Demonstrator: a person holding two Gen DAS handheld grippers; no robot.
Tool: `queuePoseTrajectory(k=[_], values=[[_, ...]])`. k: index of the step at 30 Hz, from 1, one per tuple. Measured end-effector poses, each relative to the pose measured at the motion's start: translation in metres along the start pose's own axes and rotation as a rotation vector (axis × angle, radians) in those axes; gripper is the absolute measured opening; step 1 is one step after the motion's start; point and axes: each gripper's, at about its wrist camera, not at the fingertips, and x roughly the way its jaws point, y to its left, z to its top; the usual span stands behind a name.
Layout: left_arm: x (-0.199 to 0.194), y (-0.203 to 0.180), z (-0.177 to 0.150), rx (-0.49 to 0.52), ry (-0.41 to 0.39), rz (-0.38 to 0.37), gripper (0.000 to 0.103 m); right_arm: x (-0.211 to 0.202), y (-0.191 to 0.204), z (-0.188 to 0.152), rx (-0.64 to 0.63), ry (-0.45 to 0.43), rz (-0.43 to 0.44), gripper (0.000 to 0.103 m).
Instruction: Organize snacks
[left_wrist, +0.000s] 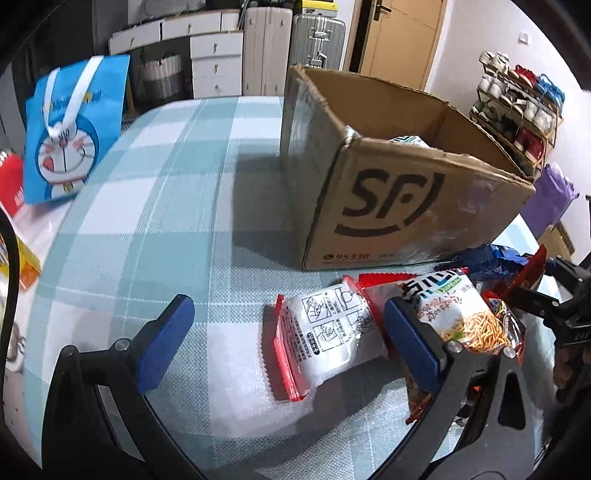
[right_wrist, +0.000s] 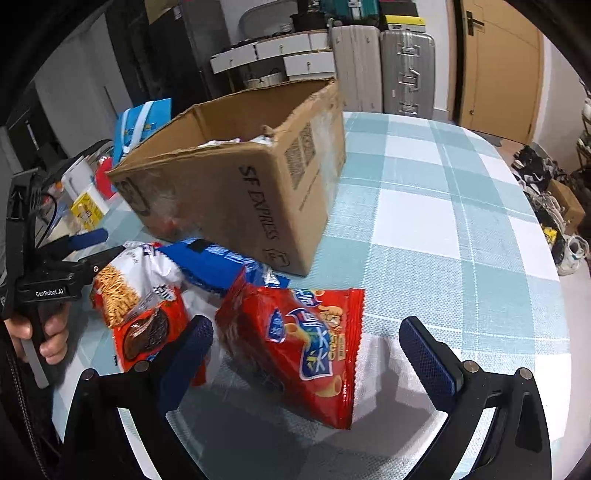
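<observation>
An open cardboard box (left_wrist: 388, 192) marked SF stands on the checked tablecloth (left_wrist: 155, 206), with some packets inside. In front of it is a pile of snacks. A white and red packet (left_wrist: 328, 339) lies flat between the fingers of my left gripper (left_wrist: 288, 339), which is open and not touching it. A noodle-snack bag (left_wrist: 454, 314) sits just behind its right finger. My right gripper (right_wrist: 308, 350) is open around a tilted red chip bag (right_wrist: 306, 350), with gaps on both sides. A blue packet (right_wrist: 214, 266) and a red cookie bag (right_wrist: 147, 332) lie beside it.
A blue cartoon tote bag (left_wrist: 74, 129) stands at the table's far left, near a white mug (right_wrist: 77, 181) and a yellow box (right_wrist: 86, 210). Suitcases (left_wrist: 317, 37) and drawers stand behind the table. A shoe rack (left_wrist: 517, 107) is at the right. A person's hand (right_wrist: 44, 332) holds the left gripper.
</observation>
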Motion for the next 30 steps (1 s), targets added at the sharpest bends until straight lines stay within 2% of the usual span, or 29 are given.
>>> queuePoseTrajectory(k=[3, 6, 9, 11, 19, 21, 24, 25, 28, 30], values=[[0.005, 0.004, 0.000, 0.004, 0.014, 0.028, 0.102, 0.001, -0.003, 0.001, 0.006, 0.005, 0.000, 0.102], [0.006, 0.012, 0.000, -0.006, 0.025, 0.021, 0.102, 0.001, -0.006, -0.001, -0.036, 0.023, -0.026, 0.102], [0.004, 0.018, 0.002, 0.002, 0.022, 0.057, 0.102, -0.001, -0.015, -0.002, -0.034, 0.030, -0.049, 0.102], [0.003, 0.021, 0.002, -0.008, 0.026, 0.048, 0.102, -0.002, -0.022, -0.001, -0.014, 0.027, -0.064, 0.102], [0.009, 0.008, -0.002, 0.019, 0.056, -0.015, 0.101, -0.002, -0.019, -0.001, 0.019, 0.004, -0.027, 0.102], [0.011, 0.006, -0.004, 0.019, 0.069, -0.032, 0.096, 0.001, -0.018, -0.002, 0.017, 0.008, -0.022, 0.102], [0.012, 0.006, -0.005, 0.016, 0.073, -0.062, 0.085, 0.003, -0.015, -0.004, 0.005, 0.007, -0.023, 0.102], [0.012, 0.005, -0.005, 0.021, 0.070, -0.066, 0.078, 0.003, -0.015, -0.004, 0.006, 0.004, -0.020, 0.101], [0.010, 0.004, -0.005, 0.025, 0.064, -0.093, 0.055, 0.004, -0.015, -0.004, 0.010, 0.000, -0.007, 0.094], [0.009, 0.002, -0.006, 0.033, 0.063, -0.106, 0.052, 0.004, -0.015, -0.004, 0.011, -0.001, 0.009, 0.084]])
